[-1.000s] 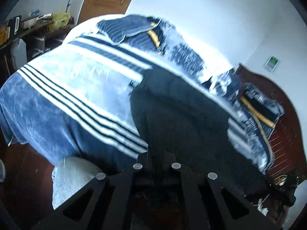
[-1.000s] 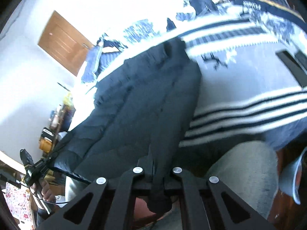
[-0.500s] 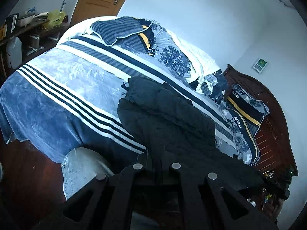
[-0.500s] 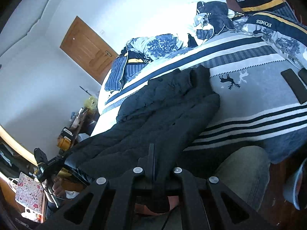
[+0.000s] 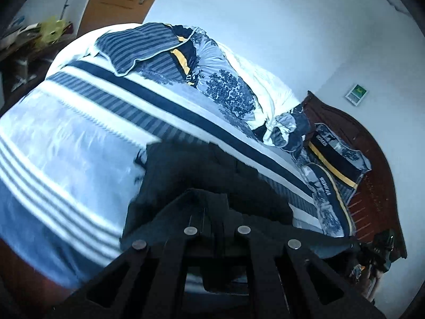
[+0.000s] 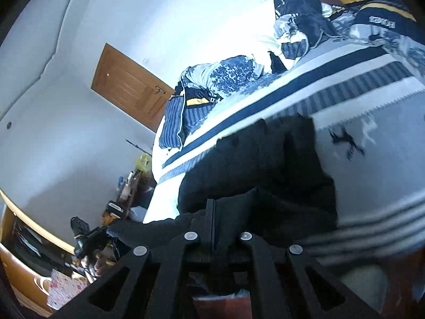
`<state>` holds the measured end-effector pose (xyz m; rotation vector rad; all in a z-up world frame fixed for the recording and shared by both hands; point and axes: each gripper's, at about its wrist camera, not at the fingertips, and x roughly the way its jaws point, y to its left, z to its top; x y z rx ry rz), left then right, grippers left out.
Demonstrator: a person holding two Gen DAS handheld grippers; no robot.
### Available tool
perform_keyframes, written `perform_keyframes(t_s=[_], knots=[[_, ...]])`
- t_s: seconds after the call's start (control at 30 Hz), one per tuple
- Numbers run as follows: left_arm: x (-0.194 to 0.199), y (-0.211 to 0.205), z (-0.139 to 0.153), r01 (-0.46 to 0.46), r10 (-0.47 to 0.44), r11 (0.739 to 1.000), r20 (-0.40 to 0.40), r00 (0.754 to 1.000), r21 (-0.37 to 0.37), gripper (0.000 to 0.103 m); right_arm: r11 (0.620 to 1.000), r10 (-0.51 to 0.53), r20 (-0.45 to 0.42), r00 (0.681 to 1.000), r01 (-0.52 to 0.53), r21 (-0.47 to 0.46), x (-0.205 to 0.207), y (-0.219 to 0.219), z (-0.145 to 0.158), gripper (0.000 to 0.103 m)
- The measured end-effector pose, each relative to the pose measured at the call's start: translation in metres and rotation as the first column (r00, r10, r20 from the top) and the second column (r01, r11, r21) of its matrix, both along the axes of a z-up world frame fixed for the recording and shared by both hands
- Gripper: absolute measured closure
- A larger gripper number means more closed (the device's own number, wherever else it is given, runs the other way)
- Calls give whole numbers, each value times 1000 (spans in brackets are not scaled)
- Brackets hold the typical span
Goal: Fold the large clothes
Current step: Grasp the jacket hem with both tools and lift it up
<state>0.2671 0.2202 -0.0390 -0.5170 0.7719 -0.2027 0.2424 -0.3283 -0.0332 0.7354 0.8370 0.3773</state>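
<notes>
Black padded fabric fills the lower middle of both wrist views: the coat lies across the striped bedspread, its far part flat on the bed and its near edge lifted. The left gripper is closed on that near edge, with cloth bunched between its fingers and hanging below them. The right gripper is likewise clamped on a fold of the coat, the fabric draping over and under its tips. Between the 2 grips the hem runs as a raised band above the bed's side.

As a judgement, the fold looks only begun. The coat seems spread out and the near edge picked up, but it has not yet been laid over the far part, so at least 1 fold is left, probably more, plus smoothing. Motion blur on the bedspread makes finer detail of the coat's lay hard to read, and where the sleeves lie I cannot tell.

Around it, pillows sit by the wooden headboard, and a rumpled quilt with a striped pillow lines the far side of the bed by the wall. A brown door and a cluttered shelf stand beyond. The stretch of bedspread past the coat is bare, so nothing blocks the fold; the quilt heap is near the coat's far edge and limits how far it can be slid.
</notes>
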Motion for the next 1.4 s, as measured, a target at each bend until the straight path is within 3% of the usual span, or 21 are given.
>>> perform_keyframes(t_s=[0.17, 0.33, 0.53, 0.73, 0.83, 0.87, 0.9, 0.93, 0.97, 1.07, 1.13, 1.27, 1.4], knots=[[85, 0, -12, 9, -8, 1000, -47, 999, 12, 100, 1000, -12, -71, 997, 14, 23, 92, -13, -20, 100], [160, -1, -37, -10, 9, 1000, -99, 995, -10, 100, 996, -36, -153, 988, 48, 77, 180, -28, -62, 100], [242, -2, -90, -58, 61, 998, -174, 983, 20, 99, 996, -62, -233, 971, 75, 50, 261, -31, -110, 99], [281, 2, -146, -83, 85, 996, -290, 953, 18, 95, 997, -79, -323, 943, 76, -22, 307, -29, -164, 98], [281, 7, -151, -84, 82, 996, -304, 949, 7, 92, 997, -77, -376, 923, 80, -8, 316, -31, -187, 96], [277, 12, -146, -97, 93, 995, -288, 953, 2, 88, 997, -74, -380, 922, 82, 5, 316, -33, -189, 96], [276, 16, -141, -111, 109, 994, -279, 954, 7, 73, 996, -69, -370, 926, 83, 21, 315, -35, -187, 94], [271, 21, -133, -144, 146, 989, -260, 955, 26, 51, 996, -70, -350, 934, 82, 20, 312, -37, -182, 92], [264, 28, -124, -184, 190, 982, -229, 955, 50, 43, 997, -71, -335, 940, 79, 10, 310, -38, -177, 91], [248, 39, -106, -193, 202, 979, -194, 960, 63, 41, 997, -69, -293, 954, 55, -58, 298, -38, -153, 71], [240, 41, -103, -187, 200, 979, -210, 957, 79, 41, 991, -118, -252, 961, 98, -90, 280, -42, -136, 16], [218, 32, -110, -136, 163, 983, -234, 959, 127, 41, 988, -139, -224, 965, 118, -103, 252, -51, -119, 16], [218, 16, -130, -81, 126, 983, -286, 950, 167, 42, 980, -120, -255, 960, 73, -187, 232, -44, -130, 16]])
